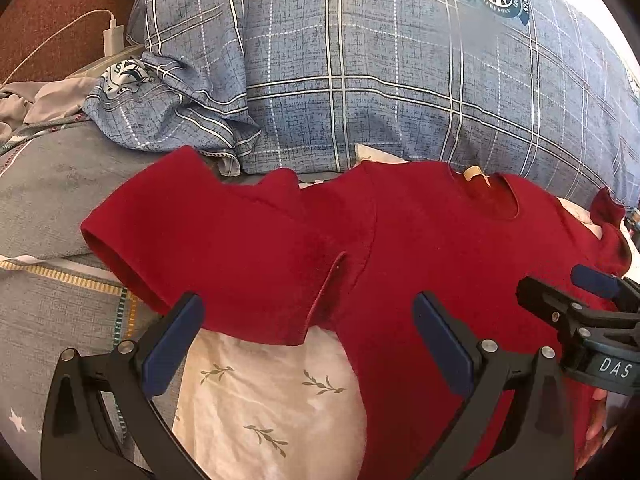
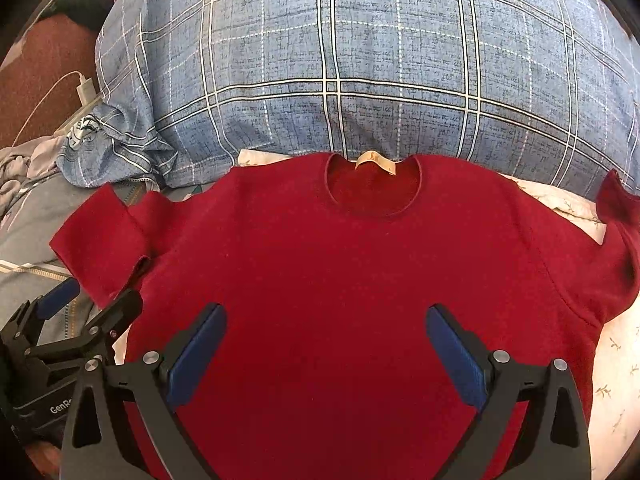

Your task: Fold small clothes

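Blue plaid pillow (image 2: 340,64) at the far edge of the bed, a white leaf-print cloth (image 1: 272,396) spread in front of it, and on that cloth the red short-sleeved T-shirt (image 2: 340,280) — laid flat, front side up, tag showing inside the neckline (image 2: 372,184). Collar toward the pillow, hem toward the cameras and out of frame; long axis running collar to hem, straight away from both grippers, sleeves out to either side. Left sleeve (image 1: 208,248) spilling partly off the white cloth onto the grey bedding (image 1: 52,208), its underarm edge curled up; right sleeve (image 2: 616,216) rumpled, its tip kicked upward.

Judged as the very start of the fold — shirt spread, no crease made yet. Left gripper (image 1: 316,320) poised over the left sleeve and armpit, jaws wide, holding nothing. Right gripper (image 2: 324,328) over the chest, jaws wide too, empty.

Next move likely a side fold: pinch the left sleeve at shoulder and lower side edge, carry it inward across the chest, keeping the line parallel to the long axis. Worth flattening the curled edge first. White charger and cable (image 2: 84,92) well clear at far left.
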Demonstrator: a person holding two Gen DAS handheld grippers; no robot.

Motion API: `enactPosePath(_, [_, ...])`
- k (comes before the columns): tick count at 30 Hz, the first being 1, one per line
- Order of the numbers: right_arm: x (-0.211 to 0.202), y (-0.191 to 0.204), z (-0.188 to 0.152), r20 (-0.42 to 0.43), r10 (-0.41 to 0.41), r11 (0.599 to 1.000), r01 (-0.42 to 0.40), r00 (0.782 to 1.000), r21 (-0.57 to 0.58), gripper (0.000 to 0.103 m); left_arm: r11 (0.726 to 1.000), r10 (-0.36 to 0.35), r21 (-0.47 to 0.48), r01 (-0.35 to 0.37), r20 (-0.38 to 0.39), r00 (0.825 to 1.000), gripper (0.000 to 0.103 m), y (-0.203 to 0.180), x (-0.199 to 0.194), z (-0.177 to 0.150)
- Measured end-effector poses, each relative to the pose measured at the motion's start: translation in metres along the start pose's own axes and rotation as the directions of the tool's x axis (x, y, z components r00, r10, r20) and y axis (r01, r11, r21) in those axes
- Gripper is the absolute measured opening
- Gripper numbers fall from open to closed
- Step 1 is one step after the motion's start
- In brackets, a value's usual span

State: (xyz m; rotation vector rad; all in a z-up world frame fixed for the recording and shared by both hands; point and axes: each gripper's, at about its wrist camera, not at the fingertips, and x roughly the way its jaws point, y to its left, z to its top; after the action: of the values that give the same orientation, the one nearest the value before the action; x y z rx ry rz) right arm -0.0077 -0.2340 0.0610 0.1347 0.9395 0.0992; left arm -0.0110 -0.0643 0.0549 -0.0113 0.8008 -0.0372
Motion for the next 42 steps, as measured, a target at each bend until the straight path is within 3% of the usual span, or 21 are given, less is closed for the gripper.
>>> enactPosePath(21, [0.006, 0.007, 0.004, -0.018, 0.007, 1.0, -0.007, 1.0, -0.016, 0.099, 1.0, 0.007, -0.004, -0.007, -0.004, 1.0, 0.103, 0.009, 0.001, 0.002])
enactPosePath(25, [0.009, 0.012, 0.006, -0.025, 0.033, 0.999, -0.033, 0.999, -0.023, 0.089, 0.998, 0.037, -0.042, -0.036, 0.03, 0.999, 0.103, 0.029, -0.008, 0.01])
enactPosePath(27, [0.012, 0.019, 0.007, -0.044, 0.081, 0.996, -0.083, 0.996, -0.031, 0.081, 0.992, 0.107, -0.067, -0.102, 0.077, 0.991, 0.103, 0.042, -0.015, 0.015])
enactPosePath(29, [0.017, 0.027, 0.008, -0.065, 0.151, 0.988, -0.154, 0.986, -0.032, 0.073, 0.984, 0.164, -0.085, -0.156, 0.101, 0.981, 0.103, 0.055, -0.019, 0.019])
enactPosePath(35, [0.03, 0.063, 0.014, -0.103, 0.333, 0.941, -0.338, 0.937, -0.035, 0.071, 0.96, 0.214, -0.206, -0.191, 0.094, 0.972, 0.103, 0.097, -0.02, 0.025])
enactPosePath(42, [0.056, 0.107, 0.028, -0.141, 0.405, 0.906, -0.418, 0.903, -0.073, 0.071, 0.926, 0.24, -0.32, -0.201, 0.084, 0.967, 0.103, 0.127, -0.02, 0.026])
